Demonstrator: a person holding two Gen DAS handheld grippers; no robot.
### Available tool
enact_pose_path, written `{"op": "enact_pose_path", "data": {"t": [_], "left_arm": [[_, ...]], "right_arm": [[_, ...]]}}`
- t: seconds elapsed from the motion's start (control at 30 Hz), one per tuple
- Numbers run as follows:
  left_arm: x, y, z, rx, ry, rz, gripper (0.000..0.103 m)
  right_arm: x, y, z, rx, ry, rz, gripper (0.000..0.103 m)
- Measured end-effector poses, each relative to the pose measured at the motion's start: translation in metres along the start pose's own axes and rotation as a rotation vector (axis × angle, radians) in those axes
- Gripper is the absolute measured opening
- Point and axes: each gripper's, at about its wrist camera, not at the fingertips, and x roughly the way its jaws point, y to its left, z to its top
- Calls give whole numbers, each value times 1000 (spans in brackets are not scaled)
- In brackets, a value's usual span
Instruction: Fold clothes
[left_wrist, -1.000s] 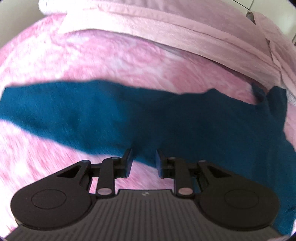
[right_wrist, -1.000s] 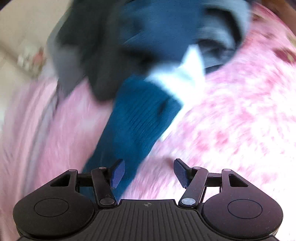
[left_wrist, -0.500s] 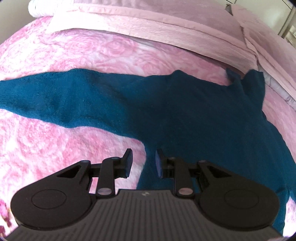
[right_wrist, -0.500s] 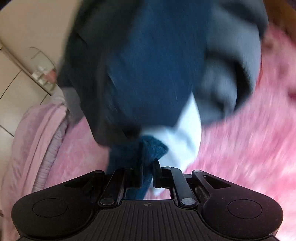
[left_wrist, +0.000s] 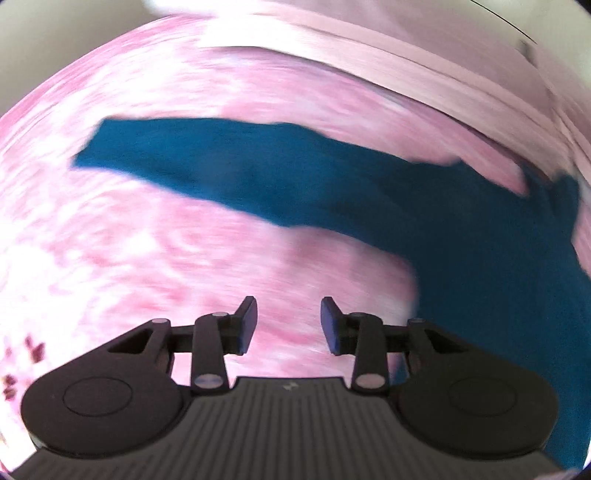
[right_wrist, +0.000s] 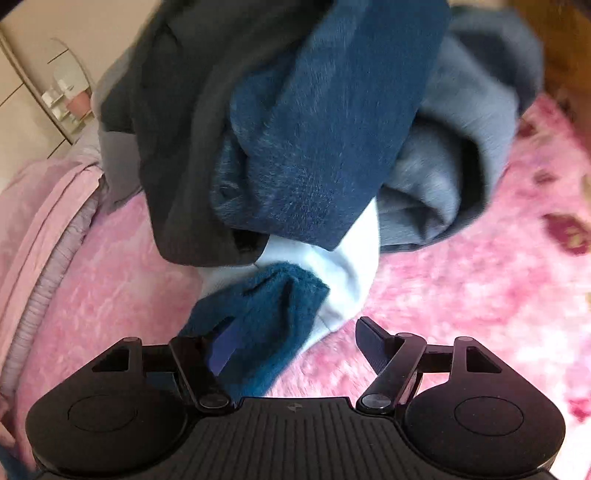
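Both tongs have just been opening: right tongs (right_wrist: 295, 350) spread, releasing the teal sweater (left_wrist: 369, 192) sleeve; left tongs (left_wrist: 288, 325) spread, empty. Sweater lies flat on the bed (left_wrist: 184, 258). Risk: the clothes pile (right_wrist: 314, 129) may snag the sleeve.

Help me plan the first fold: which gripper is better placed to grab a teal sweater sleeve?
Right. The right gripper is open with the teal cuff against one finger; the left gripper is open over bare pink blanket.
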Motion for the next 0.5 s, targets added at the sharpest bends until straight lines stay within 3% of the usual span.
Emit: {"op": "enact_pose_path", "data": {"t": [0.23,0.43,0.5], "left_arm": [[22,91,51,-268,-72,73,41],[57,153,98,-453,-109,97,46],[73,162,108,-453,-98,110,45]], "right_arm": [[-39,22,-67,72,185,11,73],[-76,66,-132,61,251,10,73],[-81,83,-149,43,261,-2,73]]}}
